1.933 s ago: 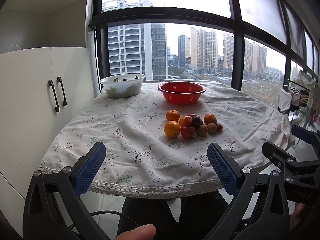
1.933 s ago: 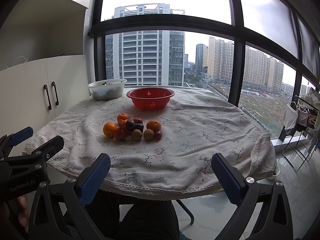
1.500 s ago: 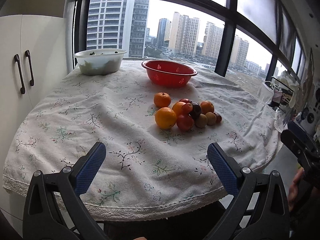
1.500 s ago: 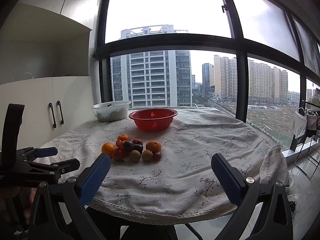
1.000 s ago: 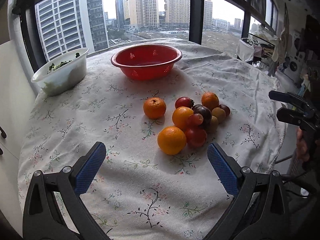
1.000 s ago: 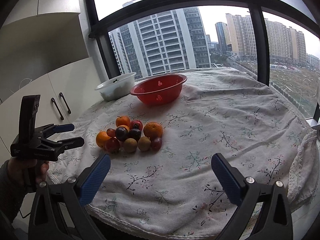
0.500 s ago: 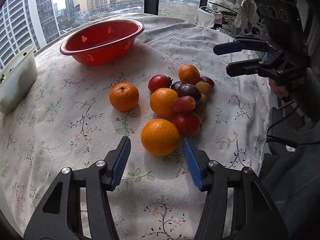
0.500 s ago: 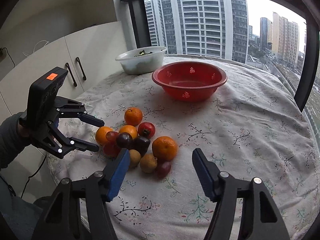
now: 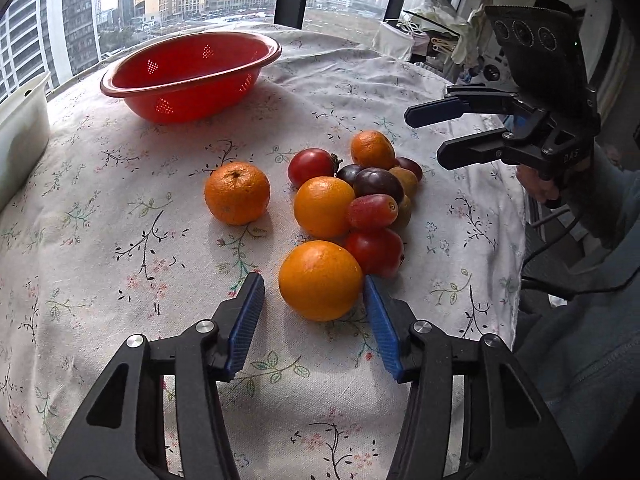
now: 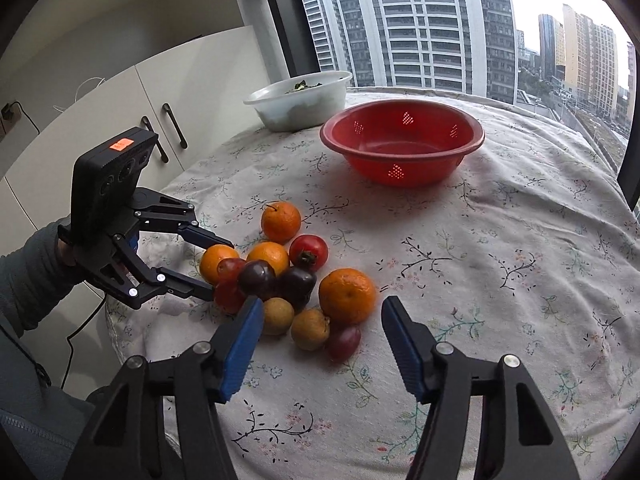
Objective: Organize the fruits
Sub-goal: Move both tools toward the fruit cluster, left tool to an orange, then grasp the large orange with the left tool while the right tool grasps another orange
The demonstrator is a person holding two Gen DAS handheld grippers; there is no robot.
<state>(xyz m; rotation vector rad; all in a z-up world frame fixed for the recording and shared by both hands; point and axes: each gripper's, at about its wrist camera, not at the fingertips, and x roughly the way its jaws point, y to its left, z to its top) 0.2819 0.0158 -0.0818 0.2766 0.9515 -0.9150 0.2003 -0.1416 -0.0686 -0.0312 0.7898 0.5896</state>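
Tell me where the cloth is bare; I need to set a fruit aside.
Free: the flowered tablecloth right of the fruit pile, and the patch between the red perforated colander and the pile. Crowded: around the pile, both grippers closing in.

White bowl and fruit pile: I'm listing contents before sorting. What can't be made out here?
- White bowl: in the left wrist view it is cut off by the left edge. In the right wrist view its greens are too small to name.
- Brown fruits: in the left wrist view they are mostly hidden behind the dark plums.
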